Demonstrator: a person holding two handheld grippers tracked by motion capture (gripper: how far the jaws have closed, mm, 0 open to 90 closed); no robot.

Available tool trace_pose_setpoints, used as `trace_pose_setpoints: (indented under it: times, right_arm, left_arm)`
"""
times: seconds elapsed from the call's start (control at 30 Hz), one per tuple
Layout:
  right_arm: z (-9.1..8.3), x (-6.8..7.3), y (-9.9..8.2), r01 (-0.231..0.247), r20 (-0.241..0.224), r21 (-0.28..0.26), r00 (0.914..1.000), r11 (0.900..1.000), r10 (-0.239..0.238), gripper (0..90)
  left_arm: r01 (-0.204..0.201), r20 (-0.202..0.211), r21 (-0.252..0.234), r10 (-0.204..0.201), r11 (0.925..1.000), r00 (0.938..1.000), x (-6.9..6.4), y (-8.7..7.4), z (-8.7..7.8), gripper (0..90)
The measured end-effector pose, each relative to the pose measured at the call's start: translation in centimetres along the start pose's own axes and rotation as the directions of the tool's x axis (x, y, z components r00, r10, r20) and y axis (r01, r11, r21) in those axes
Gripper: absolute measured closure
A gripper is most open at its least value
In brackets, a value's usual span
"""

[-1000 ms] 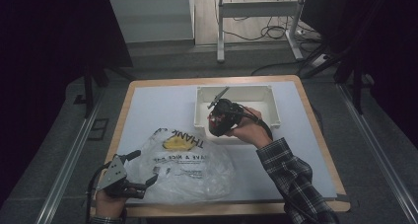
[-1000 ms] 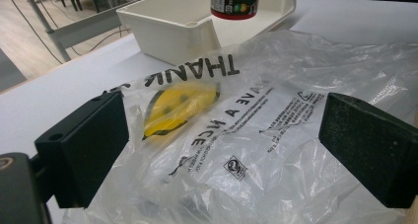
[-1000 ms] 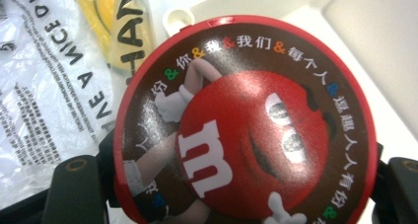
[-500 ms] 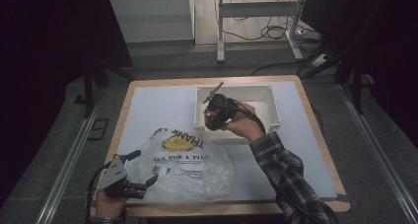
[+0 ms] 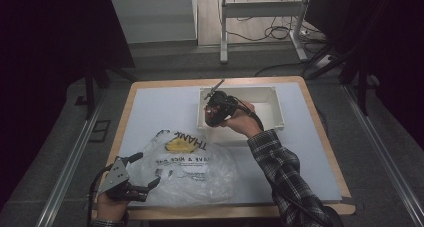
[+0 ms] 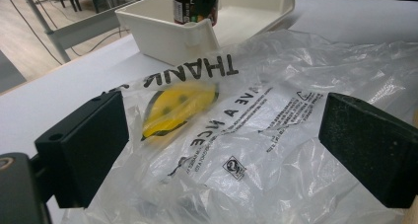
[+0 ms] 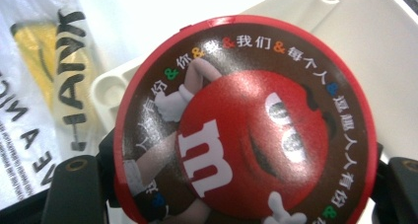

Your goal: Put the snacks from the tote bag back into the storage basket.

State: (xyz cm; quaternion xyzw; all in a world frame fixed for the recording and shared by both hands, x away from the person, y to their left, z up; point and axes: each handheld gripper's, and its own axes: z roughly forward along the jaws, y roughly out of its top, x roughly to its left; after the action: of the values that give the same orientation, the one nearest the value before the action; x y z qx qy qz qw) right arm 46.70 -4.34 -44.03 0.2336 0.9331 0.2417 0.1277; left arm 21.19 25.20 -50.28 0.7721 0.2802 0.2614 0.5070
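1. While your right gripper (image 5: 214,108) is hanging over the left end of the white rectangular plastic bin (image 5: 270,103), its jaws are pinching a round brown candy canister with a red-rimmed lid (image 7: 244,120) by its sides.
2. In the right gripper view, you are looking straight at the canister's lid, which is showing a red cartoon character with a white letter m and a ring of printed characters, and a black jaw is sitting against each side of it.
3. In the left gripper view, the canister (image 6: 190,4) is standing upright at the bin's (image 6: 167,31) near corner; whether it is touching the bin floor you cannot tell.
4. Your left gripper (image 5: 142,179) is resting at the front left corner of the table (image 5: 150,107), with its jaws spread wide and gripping nothing.
5. Those open jaws are facing the crumpled clear plastic shopping bag with black lettering and a yellow smiley face (image 5: 192,167), which is lying on the table between you and the bin.
6. In the left gripper view, the bag (image 6: 256,115) is sitting in the gap between the two black pads (image 6: 367,152) without being squeezed.
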Motion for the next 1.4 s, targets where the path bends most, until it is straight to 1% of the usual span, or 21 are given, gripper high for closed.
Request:
trace_pose_setpoints:
  times: [0.13, 0.23, 0.43, 0.5, 0.57, 0.73, 0.77, 0.87, 0.9, 1.03, 1.23, 1.27, 1.33, 1.4]
  right_arm:
    - [0.4, -0.4, 0.0, -0.011, 0.0, -0.006, 0.9999, 0.9999, 0.011, 25.4]
    - [0.6, -0.5, 0.0, -0.01, -0.003, -0.006, 0.9999, 0.9999, 0.01, 25.4]
    - [1.3, -0.6, 0.1, -0.006, 0.006, -0.002, 1.0, 1.0, 0.006, 25.4]
    - [1.5, -0.8, 0.1, -0.011, 0.005, -0.007, 0.9999, 0.9999, 0.011, 25.3]
    - [1.7, -0.9, 0.1, -0.008, 0.01, -0.003, 0.9999, 1.0, 0.008, 25.4]
    - [2.2, -1.0, 0.2, -0.022, 0.01, 0.001, 0.9997, 0.9997, 0.022, 25.4]
    - [2.4, -1.1, 0.2, -0.015, 0.011, 0.0, 0.9998, 0.9999, 0.015, 25.4]
    - [2.8, -1.2, 0.2, -0.027, 0.014, 0.0, 0.9995, 0.9996, 0.027, 25.4]
    - [2.9, -1.3, 0.1, -0.022, 0.015, -0.001, 0.9996, 0.9997, 0.022, 25.4]
    - [3.4, -1.4, 0.1, -0.03, 0.013, 0.0, 0.9995, 0.9995, 0.03, 25.4]
    - [4.1, -1.5, 0.1, -0.022, 0.025, 0.012, 0.9994, 0.9997, 0.022, 25.4]
    - [4.2, -1.5, 0.1, -0.029, 0.024, 0.01, 0.9993, 0.9995, 0.029, 25.4]
    - [4.4, -1.6, 0.1, -0.024, 0.026, 0.01, 0.9994, 0.9997, 0.024, 25.4]
    - [4.7, -1.6, 0.1, -0.03, 0.027, 0.013, 0.9992, 0.9995, 0.029, 25.4]
  left_arm:
    - [0.0, -0.001, 0.0, 0.0, 1.0, 1.0, 0.0, 0.0, 0.0, 4.7]
    - [0.0, -0.001, -0.001, 0.0, 1.0, 1.0, 0.0, 0.0, 0.0, 4.7]
    - [-0.002, -0.002, -0.001, 0.002, 1.0, 1.0, 0.0, 0.0, 0.0, 4.7]
    - [-0.004, -0.002, -0.002, 0.004, 1.0, 1.0, 0.0, 0.0, 0.0, 4.7]
    - [-0.004, -0.003, -0.002, 0.004, 1.0, 1.0, 0.0, 0.0, -0.1, 4.7]
    - [-0.002, -0.003, -0.003, 0.002, 1.0, 1.0, 0.0, 0.0, -0.1, 4.7]
    - [-0.002, -0.004, -0.003, 0.002, 1.0, 1.0, 0.0, 0.0, -0.1, 4.7]
    - [-0.003, -0.004, -0.004, 0.003, 1.0, 1.0, 0.0, 0.0, -0.1, 4.7]
    - [-0.002, -0.004, -0.004, 0.002, 1.0, 1.0, 0.0, 0.0, -0.1, 4.7]
    - [-0.003, -0.004, -0.003, 0.003, 1.0, 1.0, -0.1, 0.0, -0.1, 4.7]
    - [-0.004, -0.005, -0.002, 0.004, 1.0, 1.0, 0.0, 0.0, -0.1, 4.7]
    - [-0.004, -0.005, -0.002, 0.004, 1.0, 1.0, 0.0, 0.0, -0.1, 4.7]
    - [-0.005, -0.005, -0.002, 0.005, 1.0, 1.0, 0.0, 0.0, -0.1, 4.7]
    - [-0.004, -0.005, -0.003, 0.004, 1.0, 1.0, 0.0, 0.0, -0.1, 4.7]
